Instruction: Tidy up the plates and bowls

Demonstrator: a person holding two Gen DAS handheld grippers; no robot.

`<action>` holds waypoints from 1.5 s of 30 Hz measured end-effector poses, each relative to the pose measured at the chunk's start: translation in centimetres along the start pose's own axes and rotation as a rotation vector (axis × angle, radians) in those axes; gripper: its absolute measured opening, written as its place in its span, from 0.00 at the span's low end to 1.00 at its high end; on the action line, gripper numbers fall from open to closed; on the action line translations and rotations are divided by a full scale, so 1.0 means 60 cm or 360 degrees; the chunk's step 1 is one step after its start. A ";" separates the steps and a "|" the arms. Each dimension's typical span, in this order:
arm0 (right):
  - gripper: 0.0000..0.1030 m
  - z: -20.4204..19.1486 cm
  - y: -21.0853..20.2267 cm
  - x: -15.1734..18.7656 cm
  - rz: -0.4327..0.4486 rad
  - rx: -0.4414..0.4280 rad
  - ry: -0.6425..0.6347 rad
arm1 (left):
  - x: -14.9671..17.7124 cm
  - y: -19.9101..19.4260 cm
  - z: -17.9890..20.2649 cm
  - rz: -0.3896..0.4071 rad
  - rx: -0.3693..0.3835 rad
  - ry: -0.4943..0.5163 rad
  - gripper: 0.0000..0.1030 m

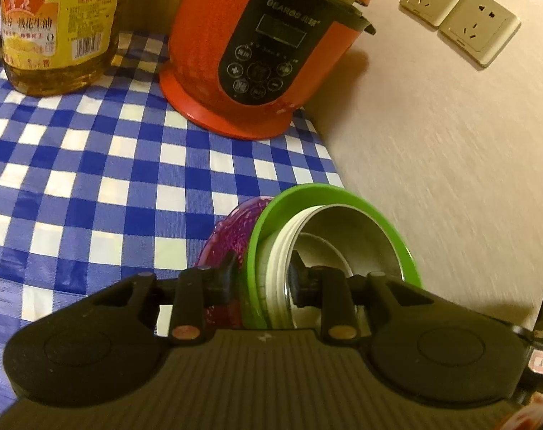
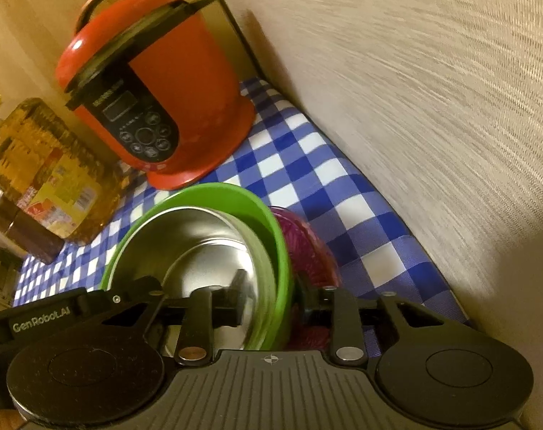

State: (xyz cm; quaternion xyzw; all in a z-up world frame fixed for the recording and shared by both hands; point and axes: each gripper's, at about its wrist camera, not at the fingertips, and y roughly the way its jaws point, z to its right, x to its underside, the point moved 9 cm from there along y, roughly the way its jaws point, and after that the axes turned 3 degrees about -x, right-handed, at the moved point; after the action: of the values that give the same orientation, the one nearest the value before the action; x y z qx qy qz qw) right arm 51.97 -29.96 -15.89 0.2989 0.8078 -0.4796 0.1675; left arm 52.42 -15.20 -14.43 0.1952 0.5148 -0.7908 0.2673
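A green bowl (image 1: 343,197) (image 2: 235,197) with a steel bowl (image 1: 361,236) (image 2: 206,243) nested inside it rests on a purple patterned plate (image 1: 235,229) (image 2: 307,243) on the checked tablecloth. My left gripper (image 1: 264,272) straddles the near rims: one finger is outside over the plate and the other is inside the steel bowl. A thin gap shows beside the green rim. From the opposite side, my right gripper (image 2: 271,290) straddles the rims too. Its jaws stand open, and its inner finger is clear of the wall.
A red pressure cooker (image 1: 257,53) (image 2: 156,89) stands behind the bowls. A large oil bottle (image 1: 56,28) (image 2: 52,172) and a dark jar (image 2: 27,229) stand beside it. A beige wall with two sockets (image 1: 457,14) borders the blue-and-white tablecloth (image 1: 92,179) close to the stack.
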 end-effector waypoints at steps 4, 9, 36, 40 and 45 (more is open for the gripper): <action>0.47 -0.011 -0.008 0.003 0.0018 0.0020 -0.0047 | 0.003 -0.009 0.007 0.0025 -0.0032 0.0068 0.30; 0.49 -0.016 -0.021 0.009 0.0022 0.0032 -0.0054 | 0.006 -0.026 0.010 0.0041 -0.0046 0.0089 0.34; 0.52 -0.053 -0.182 0.054 0.0075 0.0028 -0.0128 | 0.084 -0.184 0.039 0.0176 -0.0191 0.0261 0.62; 0.52 -0.062 -0.209 0.069 0.0081 0.0029 -0.0175 | 0.100 -0.209 0.038 0.0183 -0.0209 0.0275 0.66; 0.52 -0.065 -0.240 0.085 0.0084 0.0028 -0.0184 | 0.116 -0.246 0.039 0.0202 -0.0220 0.0268 0.74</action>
State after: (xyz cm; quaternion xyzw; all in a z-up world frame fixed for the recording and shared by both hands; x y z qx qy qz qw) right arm 38.83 -30.09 -7.12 0.2934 0.7844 -0.4985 0.2238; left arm 37.68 -14.06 -7.12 0.2742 0.5753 -0.7158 0.2855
